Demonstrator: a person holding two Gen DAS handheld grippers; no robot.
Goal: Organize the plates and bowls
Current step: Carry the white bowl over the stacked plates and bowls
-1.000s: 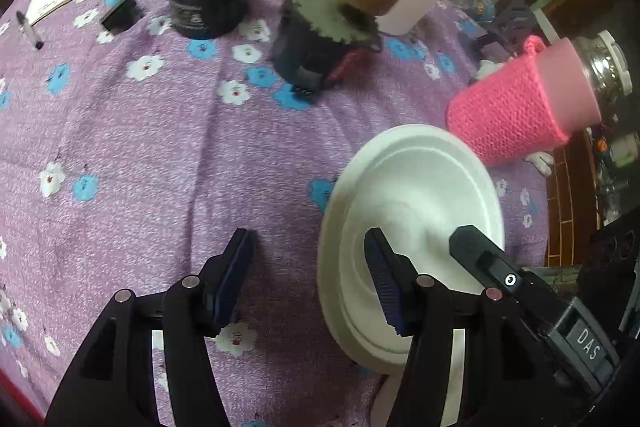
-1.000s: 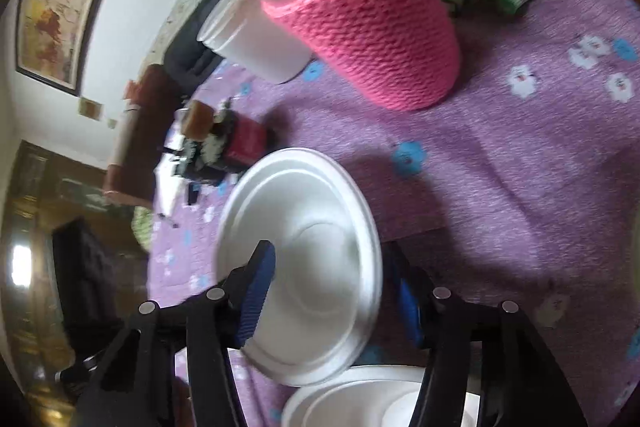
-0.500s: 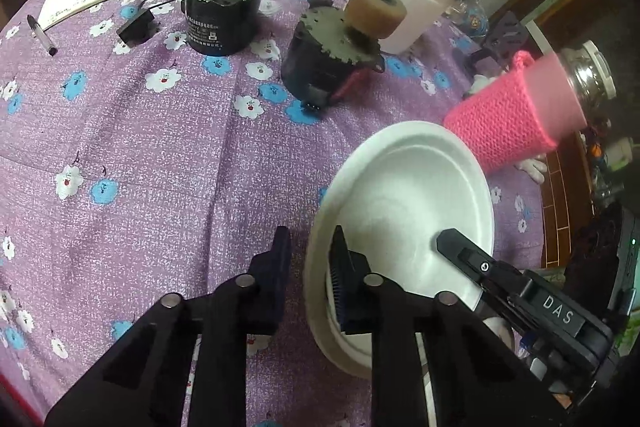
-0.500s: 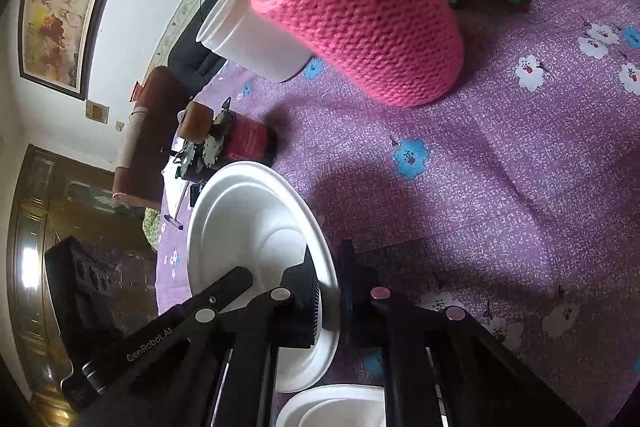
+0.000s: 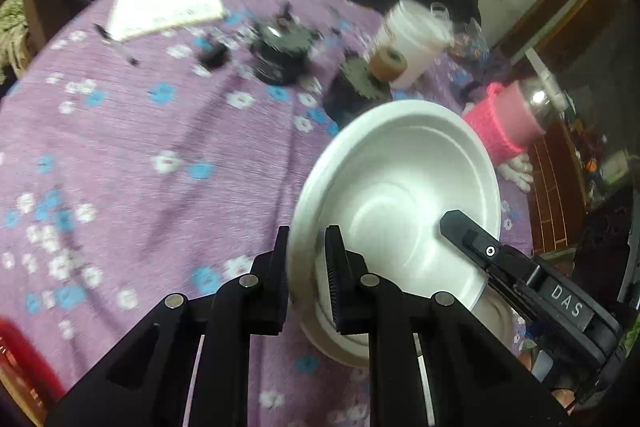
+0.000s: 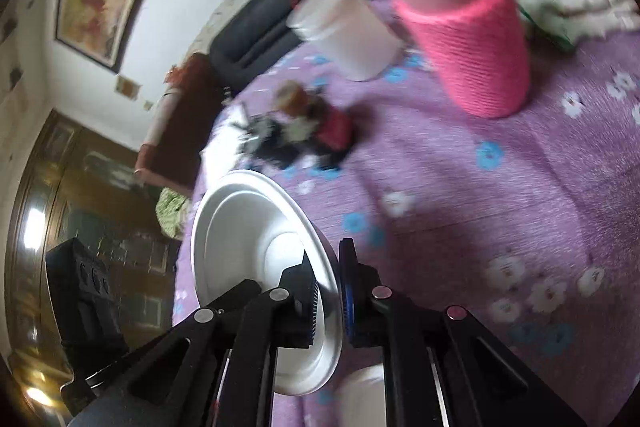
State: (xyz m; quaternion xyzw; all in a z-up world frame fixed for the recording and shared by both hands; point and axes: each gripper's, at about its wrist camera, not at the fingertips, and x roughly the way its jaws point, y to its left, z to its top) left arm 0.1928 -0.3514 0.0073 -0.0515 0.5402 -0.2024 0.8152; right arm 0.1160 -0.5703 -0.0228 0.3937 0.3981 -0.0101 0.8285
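A white foam plate (image 5: 400, 195) is held up off the purple flowered tablecloth (image 5: 160, 155) by both grippers. My left gripper (image 5: 307, 267) is shut on the plate's left rim. My right gripper (image 6: 329, 291) is shut on the plate's opposite rim (image 6: 256, 227); its black body shows in the left wrist view (image 5: 532, 279). A second white dish (image 5: 348, 343) lies on the cloth just under the lifted plate, and it also shows in the right wrist view (image 6: 360, 391).
A pink crochet-covered jar (image 5: 508, 123), a white tub (image 5: 416, 43), two dark motors (image 5: 280, 55), a notepad (image 5: 168, 3) and a pen (image 5: 116, 45) stand on the far half of the table. White gloves (image 6: 576, 11) lie by the jar.
Both grippers have closed on the plate's rims from wide open a second ago, and the plate has been lifted and tilted above the lower dish.
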